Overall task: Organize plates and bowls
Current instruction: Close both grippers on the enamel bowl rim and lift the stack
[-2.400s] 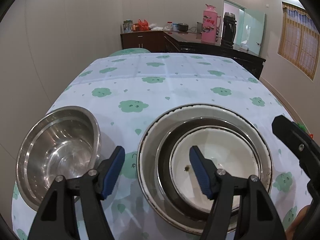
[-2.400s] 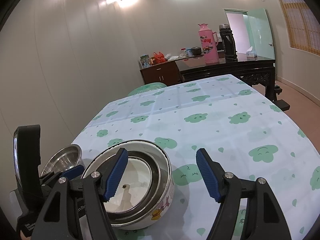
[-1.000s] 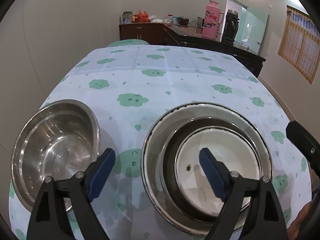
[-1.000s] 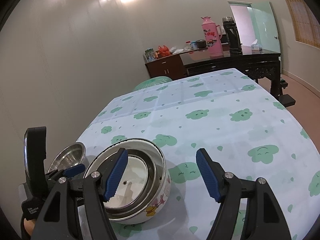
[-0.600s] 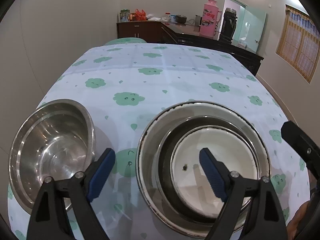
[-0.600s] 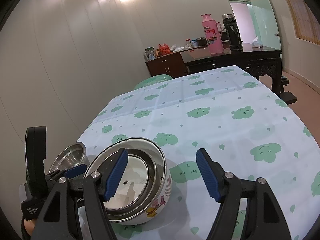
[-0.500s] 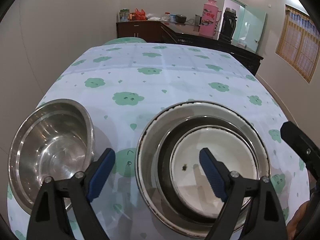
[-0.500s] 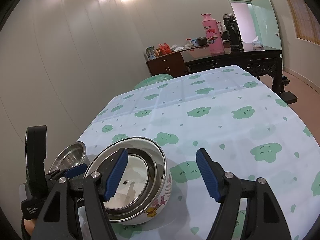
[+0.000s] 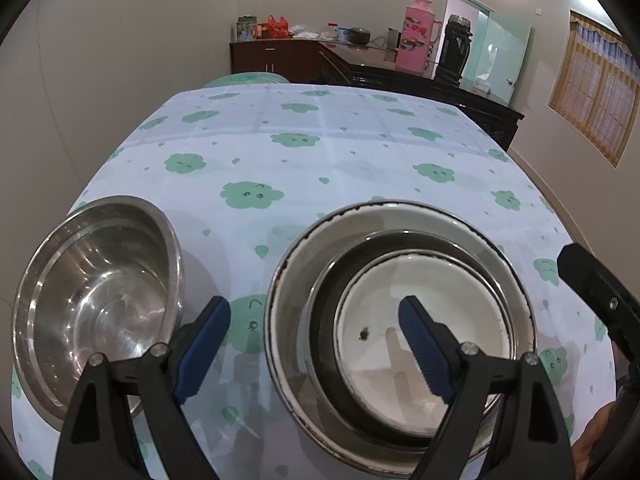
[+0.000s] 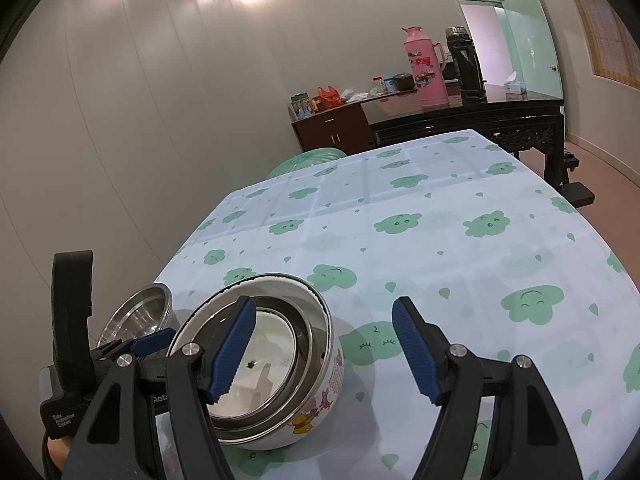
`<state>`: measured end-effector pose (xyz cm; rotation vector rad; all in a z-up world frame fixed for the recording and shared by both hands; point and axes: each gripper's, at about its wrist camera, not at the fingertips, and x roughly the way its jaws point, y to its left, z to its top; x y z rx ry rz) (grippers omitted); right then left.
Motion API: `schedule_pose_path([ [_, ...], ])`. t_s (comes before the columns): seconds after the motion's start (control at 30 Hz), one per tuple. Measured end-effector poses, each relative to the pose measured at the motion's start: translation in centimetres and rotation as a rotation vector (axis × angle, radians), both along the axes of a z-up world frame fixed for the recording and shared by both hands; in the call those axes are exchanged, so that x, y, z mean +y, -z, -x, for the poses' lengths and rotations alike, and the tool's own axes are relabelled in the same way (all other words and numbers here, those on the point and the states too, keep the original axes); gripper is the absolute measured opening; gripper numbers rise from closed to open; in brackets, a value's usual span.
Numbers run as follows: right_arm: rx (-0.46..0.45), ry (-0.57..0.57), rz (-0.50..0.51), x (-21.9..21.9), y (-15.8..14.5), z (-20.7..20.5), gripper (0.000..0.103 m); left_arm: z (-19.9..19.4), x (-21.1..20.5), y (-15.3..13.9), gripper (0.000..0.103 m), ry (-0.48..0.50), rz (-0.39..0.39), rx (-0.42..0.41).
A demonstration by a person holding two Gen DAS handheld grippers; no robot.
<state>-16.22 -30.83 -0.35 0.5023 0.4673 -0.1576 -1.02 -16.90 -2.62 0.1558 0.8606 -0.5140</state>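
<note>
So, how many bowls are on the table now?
4: a steel bowl alone at left, and three nested: enamel bowl, a steel one inside, a white one innermost. More may hide beneath.

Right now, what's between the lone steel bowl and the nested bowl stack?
Left wrist view: only bare cloud-print tablecloth lies between the empty stainless steel bowl and the white enamel bowl stack; the open left gripper's blue finger hangs over it.

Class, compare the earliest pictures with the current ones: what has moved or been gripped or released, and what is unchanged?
The left gripper opened wider than in the earliest picture, with nothing taken or released. The right gripper stays open and empty. The steel bowl still sits alone beside the nested bowl stack on the tablecloth; neither has shifted.
</note>
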Motion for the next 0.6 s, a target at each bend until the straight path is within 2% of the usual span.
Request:
schedule_pose_path([
  [0.6,-0.001,-0.011,-0.019,-0.87,0.21,0.03,0.073,-0.33,-0.55,0.18,0.088,0.016,0.009,0.039],
])
